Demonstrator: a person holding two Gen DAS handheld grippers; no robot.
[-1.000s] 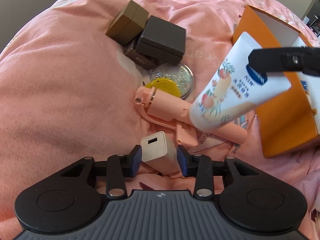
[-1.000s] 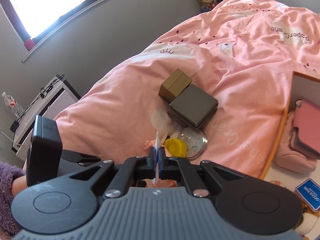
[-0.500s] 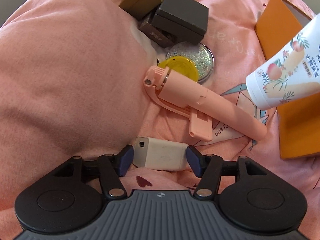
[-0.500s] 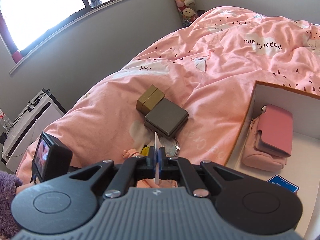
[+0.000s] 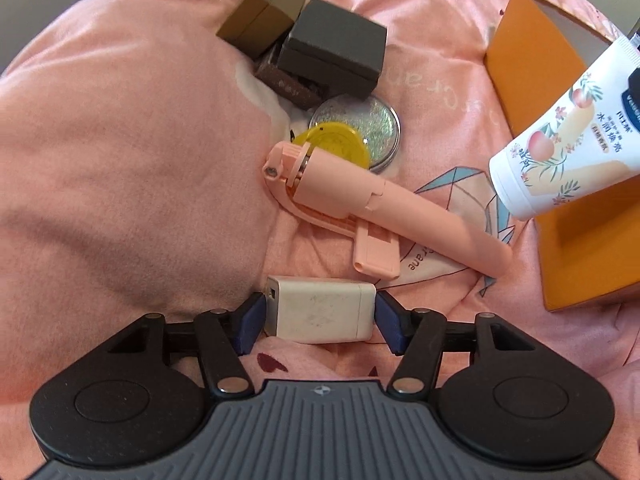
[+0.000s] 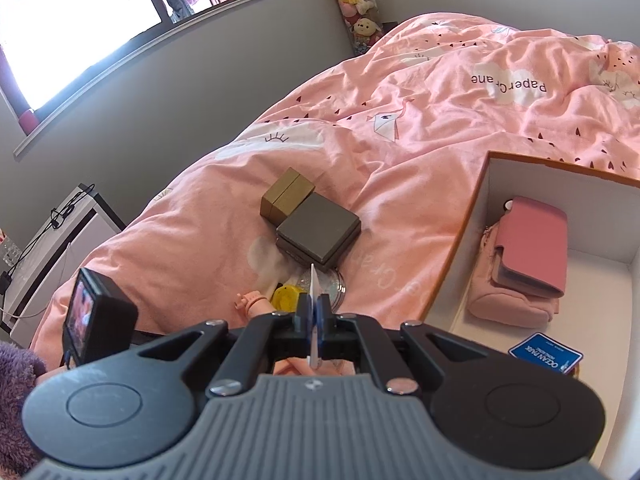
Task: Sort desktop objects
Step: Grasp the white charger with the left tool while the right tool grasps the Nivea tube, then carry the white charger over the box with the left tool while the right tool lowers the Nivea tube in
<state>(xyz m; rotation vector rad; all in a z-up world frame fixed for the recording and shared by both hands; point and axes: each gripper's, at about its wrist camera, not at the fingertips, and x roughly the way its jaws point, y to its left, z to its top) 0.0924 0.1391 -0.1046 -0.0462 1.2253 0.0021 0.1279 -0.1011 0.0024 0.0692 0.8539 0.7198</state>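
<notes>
My left gripper point(image 5: 318, 318) is shut on a white charger block point(image 5: 320, 308) that lies sideways on the pink bedspread. Beyond it lie a pink selfie stick point(image 5: 372, 212), a yellow disc point(image 5: 332, 146) and a glittery round tin point(image 5: 360, 126). My right gripper point(image 6: 314, 312) is shut on the flat crimped end of a white peach-print tube point(image 5: 568, 148), which hangs beside the orange box point(image 5: 536, 52). The box interior point(image 6: 532, 184) holds a pink pouch point(image 6: 524, 276) and a blue card point(image 6: 546, 354).
An olive box point(image 5: 264, 12), a dark grey box point(image 5: 336, 48) and a brown bar point(image 5: 288, 84) are stacked at the far side. A raised fold of bedspread point(image 5: 120, 160) lies left. A grey wall, window and white cabinet point(image 6: 52, 248) stand beyond the bed.
The left gripper's jaws went from open around the upright charger to shut on it lying sideways. The right gripper carried the tube right, toward the orange box.
</notes>
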